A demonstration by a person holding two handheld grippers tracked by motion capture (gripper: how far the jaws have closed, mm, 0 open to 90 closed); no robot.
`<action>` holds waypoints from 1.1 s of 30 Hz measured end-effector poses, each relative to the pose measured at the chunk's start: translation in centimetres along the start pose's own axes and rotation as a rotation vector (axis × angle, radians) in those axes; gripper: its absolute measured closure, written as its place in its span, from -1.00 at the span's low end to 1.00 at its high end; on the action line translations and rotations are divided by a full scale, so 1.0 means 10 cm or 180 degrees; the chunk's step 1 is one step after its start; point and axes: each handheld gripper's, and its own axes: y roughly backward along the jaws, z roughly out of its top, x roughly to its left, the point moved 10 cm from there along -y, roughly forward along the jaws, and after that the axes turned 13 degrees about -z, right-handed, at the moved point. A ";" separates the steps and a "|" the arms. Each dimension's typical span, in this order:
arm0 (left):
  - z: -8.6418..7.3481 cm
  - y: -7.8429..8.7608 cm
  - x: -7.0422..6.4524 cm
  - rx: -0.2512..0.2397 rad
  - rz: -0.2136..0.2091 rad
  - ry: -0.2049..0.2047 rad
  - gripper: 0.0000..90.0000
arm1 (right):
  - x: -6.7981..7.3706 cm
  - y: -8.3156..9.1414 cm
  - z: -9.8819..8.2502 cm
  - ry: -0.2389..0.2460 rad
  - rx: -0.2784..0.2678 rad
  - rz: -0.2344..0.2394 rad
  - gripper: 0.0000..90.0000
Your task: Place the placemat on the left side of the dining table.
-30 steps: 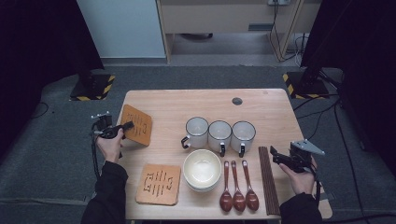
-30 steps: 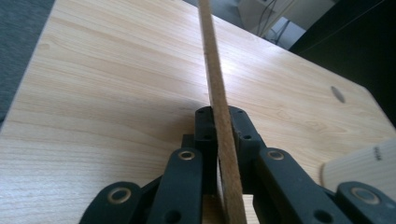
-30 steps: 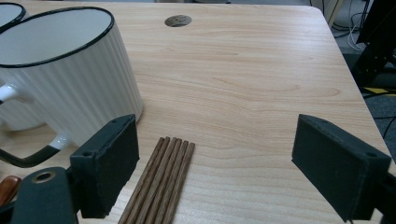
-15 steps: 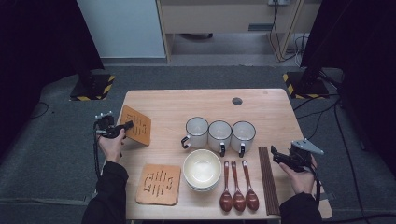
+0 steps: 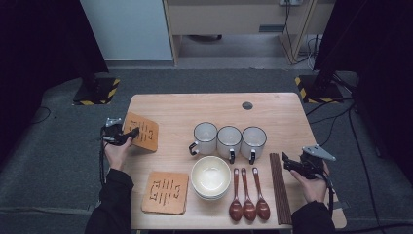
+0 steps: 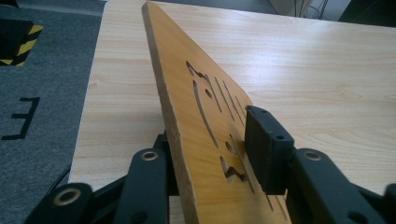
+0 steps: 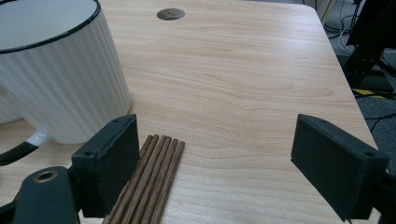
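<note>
At the left edge of the table (image 5: pixel 292 114) a wooden coaster (image 5: pixel 141 131) with cut-out slots is seen between the jaws of the left gripper (image 5: pixel 130 135), tilted up on its edge. These jaws have just been opening. In the left gripper view the right pad seems to be still touching the face of the coaster, while the left pad is hidden behind the board, so a firm grasp cannot be confirmed. A second coaster (image 5: pixel 165 192) lies flat near the front edge, beside a white bowl (image 5: pixel 210 176). The right gripper (image 5: pixel 288 163) is held with its jaws spread wide and empty over the chopsticks (image 7: pixel 152 179), next to a ribbed mug (image 7: pixel 58 74).
</note>
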 end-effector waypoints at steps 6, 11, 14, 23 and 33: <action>-0.04 -0.03 0.03 0.0002 0.0020 -0.0067 0.18 | 0.00 -0.01 -0.01 0.0012 0.0002 -0.0019 -0.66; -0.08 -0.04 0.08 0.0033 0.0087 -0.0076 0.04 | -0.01 0.00 -0.01 0.0002 0.0001 -0.0025 -0.66; -0.11 -0.05 0.10 0.0027 0.0073 -0.0016 -0.01 | -0.01 -0.01 -0.01 0.0012 0.0002 -0.0021 -0.66; -0.29 -0.12 0.23 0.0276 0.0218 0.0061 -0.26 | 0.01 -0.01 -0.02 0.0046 0.0015 -0.0020 -0.66; -0.35 -0.15 0.27 0.0307 0.0239 0.0131 -0.41 | 0.02 -0.02 -0.02 0.0056 0.0008 -0.0017 -0.66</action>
